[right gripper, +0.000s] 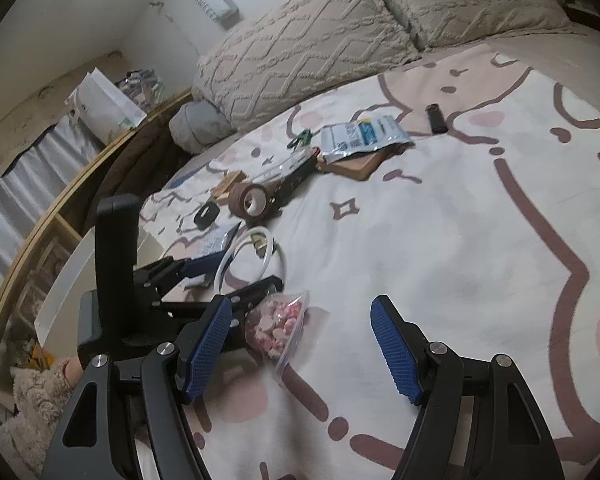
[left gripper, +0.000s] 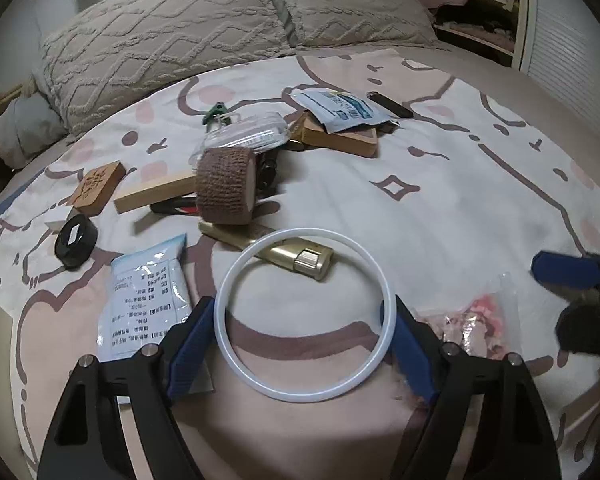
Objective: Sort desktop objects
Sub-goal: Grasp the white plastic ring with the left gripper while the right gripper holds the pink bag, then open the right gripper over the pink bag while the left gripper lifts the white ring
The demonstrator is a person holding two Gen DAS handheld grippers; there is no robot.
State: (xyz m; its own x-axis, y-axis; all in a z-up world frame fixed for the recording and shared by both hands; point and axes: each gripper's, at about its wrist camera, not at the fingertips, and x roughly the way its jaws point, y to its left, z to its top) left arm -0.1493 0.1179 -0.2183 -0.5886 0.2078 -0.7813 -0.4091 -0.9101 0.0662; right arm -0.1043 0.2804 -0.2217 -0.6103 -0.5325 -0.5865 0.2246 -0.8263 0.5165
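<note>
A white ring lies on the patterned bedspread, its far edge resting over a gold lighter. My left gripper straddles the ring, and both blue pads touch its outer sides at its widest part. In the right wrist view the left gripper shows on either side of the ring. My right gripper stands open. A clear bag of pink bits lies on the bed between its fingers, close to the left one, and is not pressed. The same bag lies right of the ring.
Beyond the ring lie a brown bandage roll, wooden blocks, a black cap, a white printed packet, a blue-white pouch on a wooden box, and a black stick. Pillows line the back.
</note>
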